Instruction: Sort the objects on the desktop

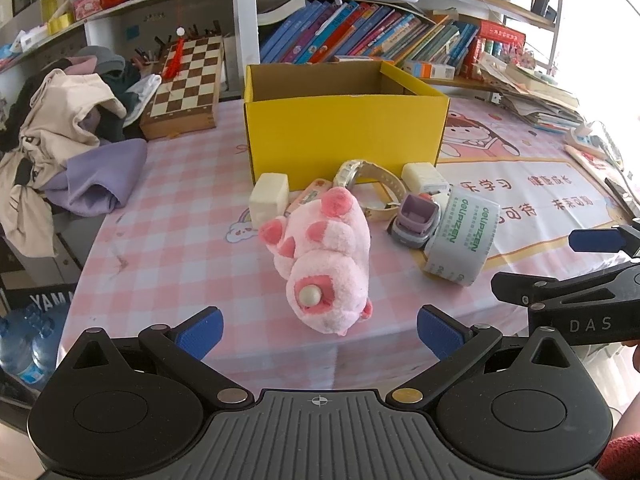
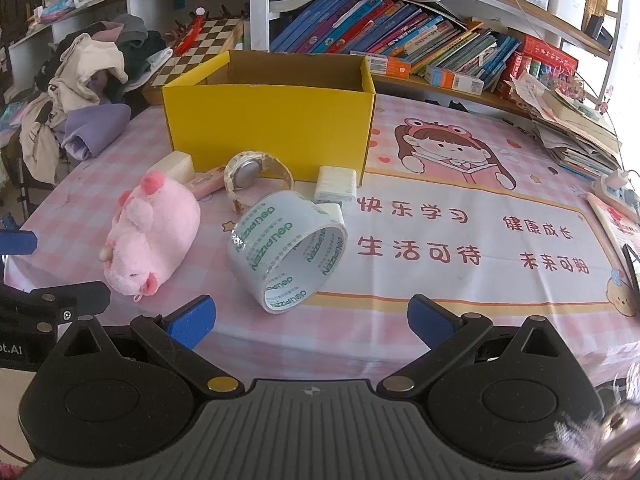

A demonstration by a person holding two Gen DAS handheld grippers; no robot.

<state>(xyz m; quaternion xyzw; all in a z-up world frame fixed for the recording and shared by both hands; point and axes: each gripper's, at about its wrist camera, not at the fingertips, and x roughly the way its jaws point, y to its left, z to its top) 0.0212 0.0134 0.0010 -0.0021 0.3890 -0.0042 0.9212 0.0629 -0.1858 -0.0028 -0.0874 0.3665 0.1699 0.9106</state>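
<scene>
**Inspector A:** Left hand-held gripper (image 1: 318, 330): blue-padded fingers spread wide, nothing between them. It hovers at the near edge of the worktop (image 1: 180, 216), which carries a pink-and-white checked cloth. The pink plush pig toy (image 1: 324, 256) lies on its side just ahead of the gap.

**Inspector B:** Right hand-held gripper (image 2: 310, 318): fingers likewise apart and empty. The roll of clear packing tape with green lettering (image 2: 286, 250) stands tilted on its rim directly ahead of it, to the right of the plush pig.

**Inspector A:** The open yellow cardboard box (image 1: 344, 130) sits behind the cluster, towards the bookshelf. Nothing shows inside it, though neither view reaches the floor of the box.

**Inspector B:** Along its front wall: a cream rectangular block (image 1: 269, 200) at the left, a cream wristwatch with a round face (image 2: 250, 176), and a white rectangular charger-like block (image 2: 335, 185) at the right. A flat pink item (image 2: 208, 182) lies between the left block and the watch; I cannot identify it.

**Inspector A:** A small grey-and-purple toy vehicle (image 1: 414, 220) rests touching the tape roll on its left side in the left wrist view.

**Inspector B:** Off the task area: a heap of clothes (image 1: 68, 152) and a wooden chessboard (image 1: 188, 84) at the far left.
</scene>
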